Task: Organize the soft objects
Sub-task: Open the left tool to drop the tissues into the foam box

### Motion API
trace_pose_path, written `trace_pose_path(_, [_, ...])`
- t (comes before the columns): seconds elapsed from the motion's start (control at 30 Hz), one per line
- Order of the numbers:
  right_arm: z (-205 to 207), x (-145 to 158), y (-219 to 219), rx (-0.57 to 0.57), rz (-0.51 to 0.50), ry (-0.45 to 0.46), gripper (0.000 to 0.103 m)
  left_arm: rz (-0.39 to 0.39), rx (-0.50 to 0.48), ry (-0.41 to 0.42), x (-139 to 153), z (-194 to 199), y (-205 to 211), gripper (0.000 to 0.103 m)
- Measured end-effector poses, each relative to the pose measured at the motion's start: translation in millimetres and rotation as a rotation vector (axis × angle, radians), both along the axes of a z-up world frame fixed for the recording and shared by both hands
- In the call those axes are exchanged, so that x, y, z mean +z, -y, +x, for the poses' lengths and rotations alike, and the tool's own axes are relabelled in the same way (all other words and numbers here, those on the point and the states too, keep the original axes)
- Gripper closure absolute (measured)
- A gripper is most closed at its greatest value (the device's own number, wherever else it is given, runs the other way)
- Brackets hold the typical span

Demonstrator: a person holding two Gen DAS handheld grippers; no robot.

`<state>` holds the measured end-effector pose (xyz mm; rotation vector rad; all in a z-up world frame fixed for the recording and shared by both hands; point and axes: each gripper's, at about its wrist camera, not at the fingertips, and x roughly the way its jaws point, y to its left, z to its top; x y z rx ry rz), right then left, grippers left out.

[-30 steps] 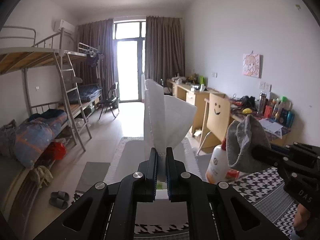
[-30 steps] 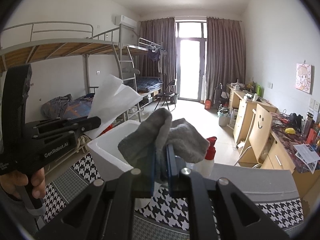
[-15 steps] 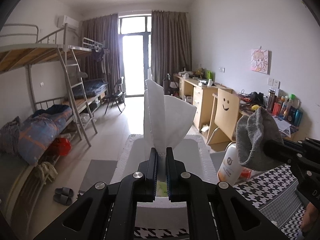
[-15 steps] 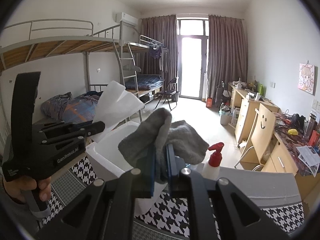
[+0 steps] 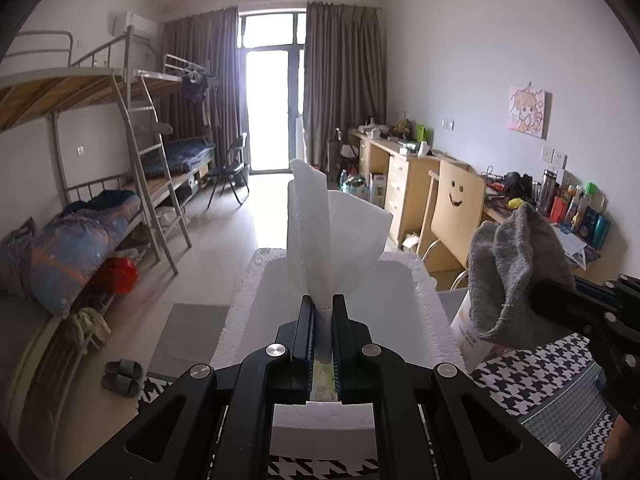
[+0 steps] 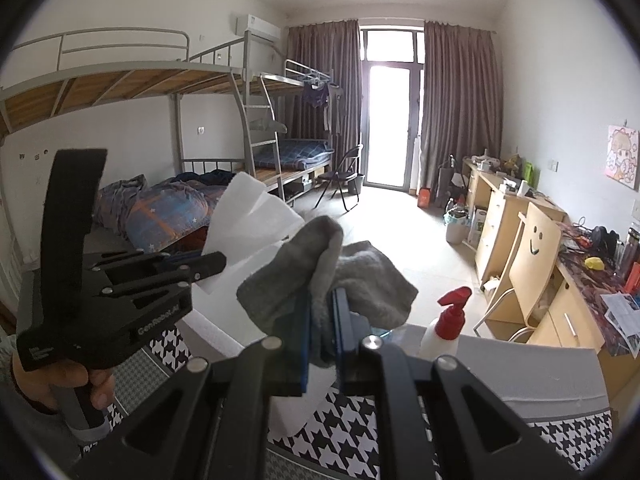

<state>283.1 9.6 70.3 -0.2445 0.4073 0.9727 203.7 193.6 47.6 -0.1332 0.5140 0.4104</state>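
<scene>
The left claw is pressed together on a white tissue, a thin, creased sheet fanning upward, held above the white foam box at the far edge of the houndstooth-covered bench. The right claw pinches a grey sock, thick, fuzzy and bunched, raised over the bench just beside the box. To do this well, lower each piece inside the box walls before letting go, clear of the spray bottle
</scene>
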Motion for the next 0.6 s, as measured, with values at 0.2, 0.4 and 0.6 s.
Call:
trace_pose_path(0.2, [-1,-2,-5,0.004,-0.014,0.001,0.09,-0.044,-0.01,-0.033,-11,9,-10,0.095])
trace_pose_path(0.4, [2,-2,-7,0.0,-0.022,0.003,0.09,-0.056,-0.025,-0.075,-18,16,-15,0.084])
trace_pose_path(0.6, [5,-3,-9,-0.006,-0.022,0.001,0.09,-0.054,0.022,-0.051,-16,6,-20,0.035])
